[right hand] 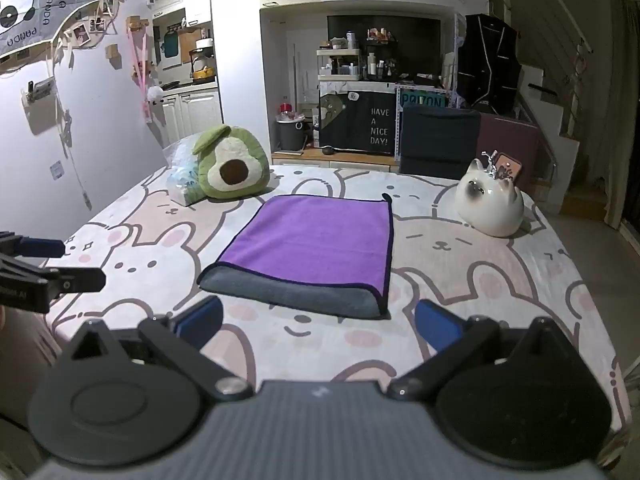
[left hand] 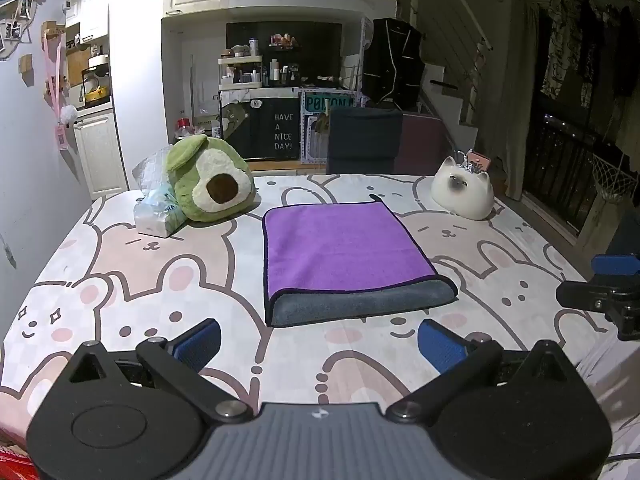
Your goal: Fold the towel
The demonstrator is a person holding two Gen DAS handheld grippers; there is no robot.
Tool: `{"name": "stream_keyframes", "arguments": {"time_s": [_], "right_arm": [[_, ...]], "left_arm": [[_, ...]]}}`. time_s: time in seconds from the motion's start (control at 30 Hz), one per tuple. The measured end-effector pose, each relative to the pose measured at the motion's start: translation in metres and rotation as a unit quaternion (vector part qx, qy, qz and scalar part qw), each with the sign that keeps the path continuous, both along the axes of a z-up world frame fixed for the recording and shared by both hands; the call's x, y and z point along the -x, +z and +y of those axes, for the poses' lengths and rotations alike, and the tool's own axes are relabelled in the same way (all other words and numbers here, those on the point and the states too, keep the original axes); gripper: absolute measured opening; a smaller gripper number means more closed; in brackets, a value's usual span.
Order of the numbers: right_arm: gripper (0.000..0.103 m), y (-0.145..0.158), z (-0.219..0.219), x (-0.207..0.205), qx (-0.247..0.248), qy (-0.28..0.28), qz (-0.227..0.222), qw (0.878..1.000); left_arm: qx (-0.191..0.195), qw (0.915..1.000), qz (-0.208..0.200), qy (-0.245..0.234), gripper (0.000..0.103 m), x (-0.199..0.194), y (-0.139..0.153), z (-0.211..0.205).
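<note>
Towel (left hand: 344, 252) ahead of both tools, lying flat on the bunny-print tabletop (left hand: 160, 280), purple face up, already doubled once with the rounded grey fold at the near edge. Left tool (left hand: 319, 341) held low over the near edge of the tabletop, blue pads well apart, gripping nothing, clear of the cloth. Right tool (right hand: 319, 327) likewise spread wide and empty, just short of the grey fold. From the left view, towel straight ahead and slightly to the right; from the right view, straight ahead and slightly to the left, so roughly centred between the two, neither clearly nearer. Fold line running left to right across the line of approach, the free hemmed edges at the far side, a small loop at the far right corner. Probably one fold done and a second still to make: near corners, one per tool, seemingly the natural grips, or one side edge carried across to the other. Thick pile at the fold likely to need a deep bite to catch both layers. Farther out, avocado plush (left hand: 210, 180) and tissue pack (left hand: 158, 216) off the far left corner, cat figurine (left hand: 463, 194) off the far right, all apart from the towel.
</note>
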State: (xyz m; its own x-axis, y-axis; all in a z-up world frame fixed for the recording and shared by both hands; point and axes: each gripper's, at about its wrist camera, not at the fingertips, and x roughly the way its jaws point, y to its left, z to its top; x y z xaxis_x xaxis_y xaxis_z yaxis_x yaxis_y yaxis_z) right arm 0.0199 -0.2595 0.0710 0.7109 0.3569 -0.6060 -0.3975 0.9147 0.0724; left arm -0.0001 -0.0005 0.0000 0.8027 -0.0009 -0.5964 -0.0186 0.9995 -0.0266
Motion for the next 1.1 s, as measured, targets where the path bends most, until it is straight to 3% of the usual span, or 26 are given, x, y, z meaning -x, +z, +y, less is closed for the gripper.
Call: {"name": "stream_keyframes", "arguments": {"time_s": [1.1], "right_arm": [[0.103, -0.0032, 0.0036, -0.0027, 0.002, 0.000, 0.006, 1.000]], "left_arm": [[0.002, 1.0000, 0.001, 0.000, 0.103, 0.0001, -0.0010, 0.0006]]}}
